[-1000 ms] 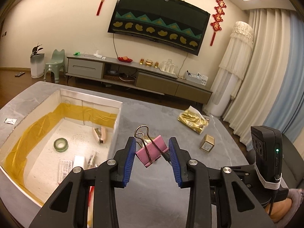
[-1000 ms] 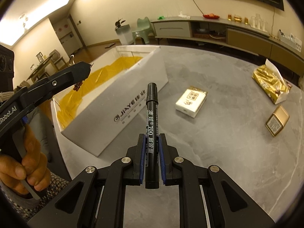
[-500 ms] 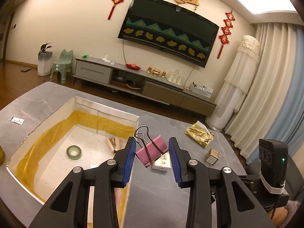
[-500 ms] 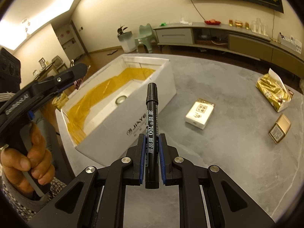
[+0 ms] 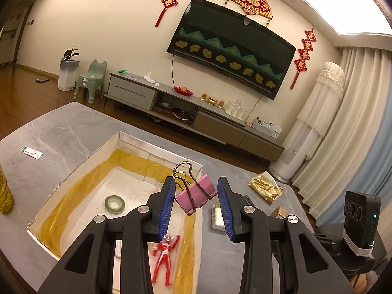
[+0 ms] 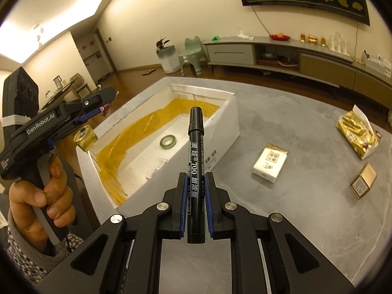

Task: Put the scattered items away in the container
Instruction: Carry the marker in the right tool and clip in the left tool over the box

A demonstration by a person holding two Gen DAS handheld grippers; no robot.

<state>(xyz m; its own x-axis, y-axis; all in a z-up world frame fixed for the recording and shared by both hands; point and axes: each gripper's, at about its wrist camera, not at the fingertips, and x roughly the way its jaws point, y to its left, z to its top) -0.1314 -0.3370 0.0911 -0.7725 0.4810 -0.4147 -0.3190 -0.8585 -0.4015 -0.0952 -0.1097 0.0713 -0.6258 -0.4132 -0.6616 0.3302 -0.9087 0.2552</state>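
Binder clip hanging between the fingers of the left gripper, above the white box.
The right gripper is clenching a black marker upright over the desk, beside that box.

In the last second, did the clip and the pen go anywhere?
Yes. Both grippers rose and drew nearer the white box: the left gripper now hangs over it, so the toy figure shows. Nothing was let go: the pink binder clip and, in the right gripper, the black marker stay held. The tape roll hasn't moved.
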